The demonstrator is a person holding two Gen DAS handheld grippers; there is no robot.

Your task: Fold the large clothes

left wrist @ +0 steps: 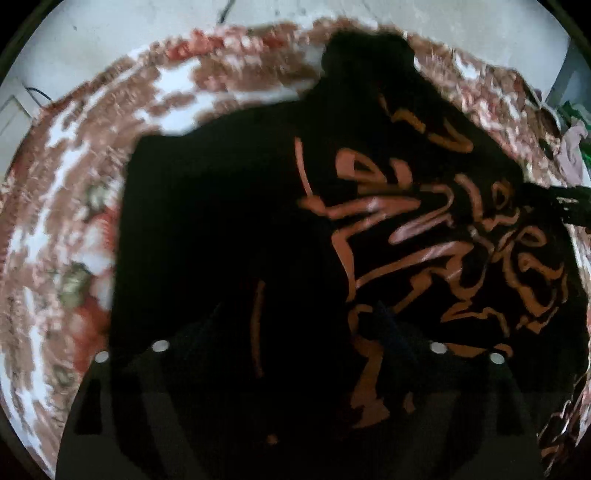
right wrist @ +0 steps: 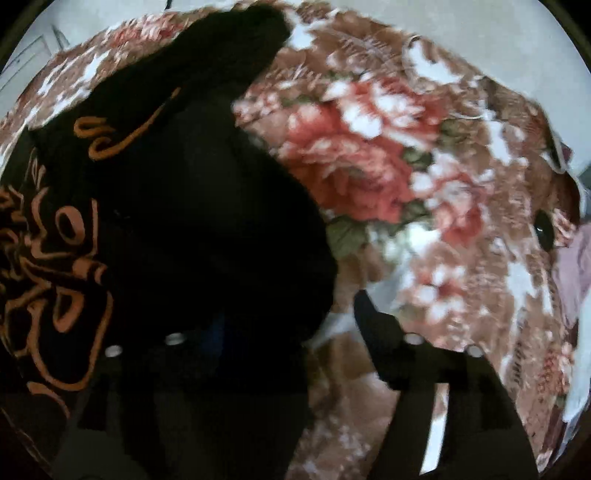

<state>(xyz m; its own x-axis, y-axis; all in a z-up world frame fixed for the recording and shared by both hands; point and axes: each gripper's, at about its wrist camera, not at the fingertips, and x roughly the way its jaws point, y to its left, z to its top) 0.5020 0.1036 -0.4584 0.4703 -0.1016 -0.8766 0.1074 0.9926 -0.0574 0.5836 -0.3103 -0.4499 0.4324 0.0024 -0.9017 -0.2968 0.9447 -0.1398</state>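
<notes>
A large black garment (left wrist: pixel 229 229) with an orange printed design (left wrist: pixel 424 229) lies on a floral blanket (left wrist: pixel 66 206). In the left wrist view my left gripper (left wrist: pixel 295 350) sits low over the garment; its dark fingers blend into the black cloth, so whether they pinch it is unclear. In the right wrist view the same garment (right wrist: pixel 192 206) fills the left half. My right gripper (right wrist: pixel 291 332) is at the garment's right edge, its right finger (right wrist: pixel 384 339) apart over the blanket and its left finger hidden against the cloth.
The blanket (right wrist: pixel 424 166) with red flowers covers the surface to the right. A pile of pale and green clothes (left wrist: pixel 572 147) lies at the far right edge. A small dark round object (right wrist: pixel 545 230) rests on the blanket. Pale floor (left wrist: pixel 147 22) lies beyond.
</notes>
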